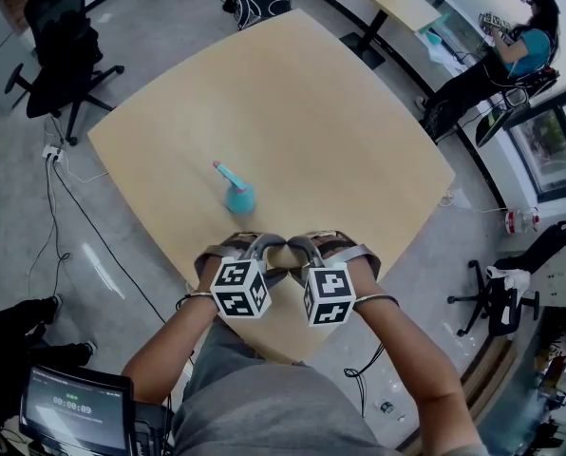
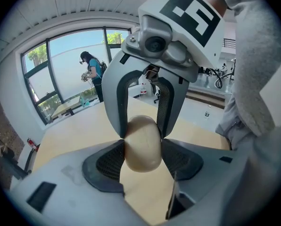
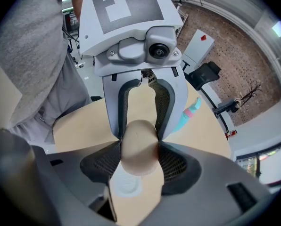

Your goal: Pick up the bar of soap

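Head view puts my left hand-held gripper (image 1: 267, 252) and right hand-held gripper (image 1: 300, 251) both clamped on the soap (image 1: 284, 256), seemingly clear of the bench (image 1: 311, 112), so the pickup looks done.

Pale wooden table (image 1: 340, 131), on it a small teal cup (image 1: 240, 199) with a slanted teal stick (image 1: 228, 173).

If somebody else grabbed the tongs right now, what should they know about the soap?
The left tongs are shut on the bar of soap.
The right tongs are shut on the same bar from the opposite side.
The soap sits between both tongs, above the near edge of the table.
Done: the soap is gripped.
Left: it looks lifted, but check it is clear of the table, and squeeze evenly.
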### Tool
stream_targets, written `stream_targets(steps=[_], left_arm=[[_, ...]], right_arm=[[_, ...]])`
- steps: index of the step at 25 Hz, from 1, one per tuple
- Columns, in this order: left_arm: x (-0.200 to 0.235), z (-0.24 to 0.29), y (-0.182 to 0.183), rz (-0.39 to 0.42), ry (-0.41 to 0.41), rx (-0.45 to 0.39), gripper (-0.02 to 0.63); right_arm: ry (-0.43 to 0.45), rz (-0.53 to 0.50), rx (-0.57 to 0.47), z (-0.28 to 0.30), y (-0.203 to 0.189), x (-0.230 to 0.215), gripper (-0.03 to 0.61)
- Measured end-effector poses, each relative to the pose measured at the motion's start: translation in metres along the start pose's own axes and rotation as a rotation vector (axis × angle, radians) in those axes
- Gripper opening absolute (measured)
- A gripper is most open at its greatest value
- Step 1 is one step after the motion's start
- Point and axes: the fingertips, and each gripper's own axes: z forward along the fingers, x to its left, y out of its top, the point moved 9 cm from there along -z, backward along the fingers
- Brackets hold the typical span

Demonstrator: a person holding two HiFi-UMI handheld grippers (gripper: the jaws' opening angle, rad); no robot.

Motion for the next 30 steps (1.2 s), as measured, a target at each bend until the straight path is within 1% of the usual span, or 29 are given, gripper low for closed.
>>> stream_targets(steps=[7, 15, 20, 30], left_arm=[[0.000, -0.021, -0.023, -0.017, 0.028, 0.036, 0.249], [-0.005, -0.030, -0.052, -0.056, 0.051, 0.072, 0.249], [-0.010, -0.030, -0.066, -0.084, 0.050, 0.102, 0.249], [-0.018, -0.026, -0.082, -0.134, 0.023, 0.146, 0.249]], right_arm=[[-0.002, -0.030, -0.030, 0.012, 0.028, -0.004, 0.253], [0.012, -0.062, -0.063, 0.036, 0.049, -0.004, 0.253], [0.037, -0.071, -0.074, 0.050, 0.057, -0.001, 0.253], [0.086, -0.067, -0.095, 0.068, 0.063, 0.006, 0.253]])
